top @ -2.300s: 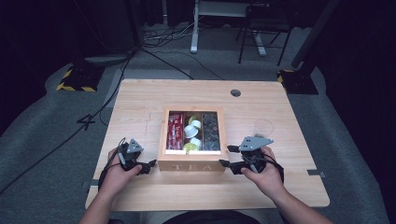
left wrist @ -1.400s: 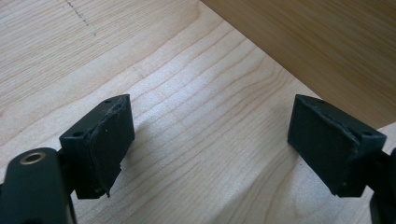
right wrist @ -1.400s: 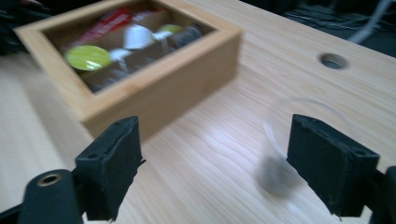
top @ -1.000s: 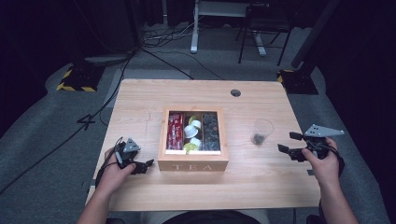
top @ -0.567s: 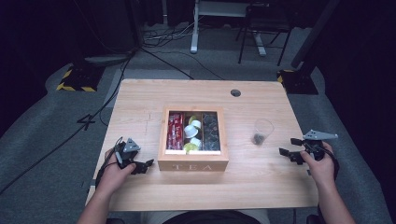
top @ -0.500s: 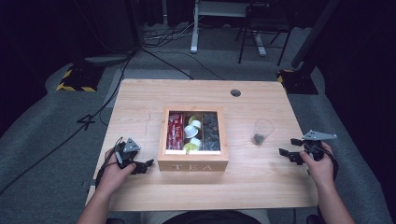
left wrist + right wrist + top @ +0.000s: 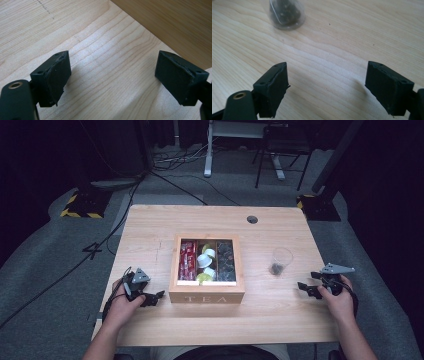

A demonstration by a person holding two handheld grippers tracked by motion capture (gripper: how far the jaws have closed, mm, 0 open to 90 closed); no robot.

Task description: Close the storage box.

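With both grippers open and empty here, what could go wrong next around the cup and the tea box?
1. The clear cup stands upright just ahead of the open right gripper; a fast approach might tip it and spill the dark item inside.
2. The left gripper, open, sits close beside the tea box; swinging inward could knock the box's side wall and shift it on the table.

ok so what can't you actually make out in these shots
- Dark lump in the clear glass cup: too small in the high view; in the right gripper view the top edge cuts the cup off.
- Items in the wooden tea box: red packets and white and green pieces, too small to identify in the high view.
- Left gripper view: the frame edge cuts off all but a side panel of the box.
- Both hand-held grippers are open, the left and the right.
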